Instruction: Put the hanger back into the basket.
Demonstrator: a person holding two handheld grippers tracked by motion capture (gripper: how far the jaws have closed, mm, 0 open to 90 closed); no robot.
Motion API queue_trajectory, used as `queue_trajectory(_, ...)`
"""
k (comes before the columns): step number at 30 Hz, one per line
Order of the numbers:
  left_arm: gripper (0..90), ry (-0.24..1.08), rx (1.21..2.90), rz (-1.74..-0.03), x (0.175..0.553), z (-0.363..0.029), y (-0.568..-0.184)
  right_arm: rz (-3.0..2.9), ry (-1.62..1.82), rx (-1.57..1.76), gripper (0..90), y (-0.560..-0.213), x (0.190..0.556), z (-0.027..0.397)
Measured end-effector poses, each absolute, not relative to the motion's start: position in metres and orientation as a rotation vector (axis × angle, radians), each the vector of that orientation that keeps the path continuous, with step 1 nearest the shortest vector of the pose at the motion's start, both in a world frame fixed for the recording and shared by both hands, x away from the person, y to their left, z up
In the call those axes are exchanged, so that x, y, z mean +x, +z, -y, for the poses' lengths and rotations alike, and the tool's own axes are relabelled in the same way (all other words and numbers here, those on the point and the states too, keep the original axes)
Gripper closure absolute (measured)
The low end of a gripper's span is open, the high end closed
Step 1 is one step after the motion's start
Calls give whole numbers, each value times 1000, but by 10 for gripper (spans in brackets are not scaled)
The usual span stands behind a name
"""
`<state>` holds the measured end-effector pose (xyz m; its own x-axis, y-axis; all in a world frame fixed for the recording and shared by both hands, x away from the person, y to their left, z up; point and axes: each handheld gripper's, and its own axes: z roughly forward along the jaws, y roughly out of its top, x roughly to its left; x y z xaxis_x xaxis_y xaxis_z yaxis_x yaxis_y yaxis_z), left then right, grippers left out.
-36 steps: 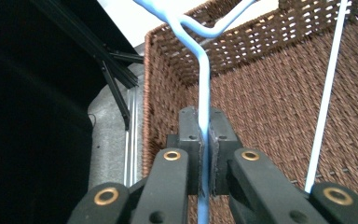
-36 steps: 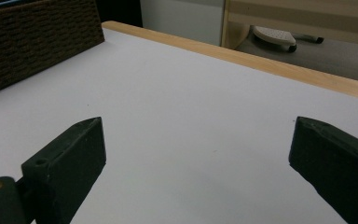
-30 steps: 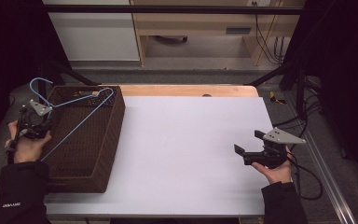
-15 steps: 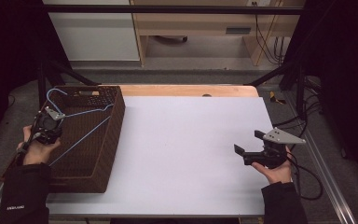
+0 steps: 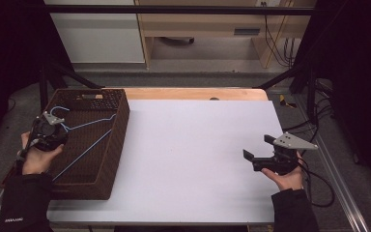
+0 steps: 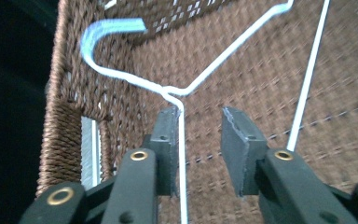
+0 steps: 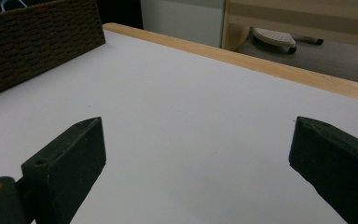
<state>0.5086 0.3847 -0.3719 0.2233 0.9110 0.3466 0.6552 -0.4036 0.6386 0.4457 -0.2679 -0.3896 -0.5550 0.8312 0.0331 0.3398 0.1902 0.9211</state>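
1. The left gripper is seen partly open inside the basket; its jaws have just been opening, and the hanger is no longer clamped, its wire lying against the left jaw's pad only.
2. The hanger is seen in the basket at the table's left end, hook toward the near-left corner, its bars slanting across the weave.
3. The left hand is held over the basket's left rim, gripper pointed down into it.
4. The right gripper is held wide open with nothing between its jaws, just above the table's right side, pointing left.
5. The right hand cradles it from below, well apart from the basket.
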Motion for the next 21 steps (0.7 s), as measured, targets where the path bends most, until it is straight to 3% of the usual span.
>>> queue_trajectory(9, 437, 943, 1903, -1241, 466, -360, -344, -1986, 1359, 1085, 40, -388, 443, 268)
queue_trajectory(21, 219, 809, 1772, -1060, 434, -317, -340, -1979, 1380, 1082, 38, -387, 440, 269)
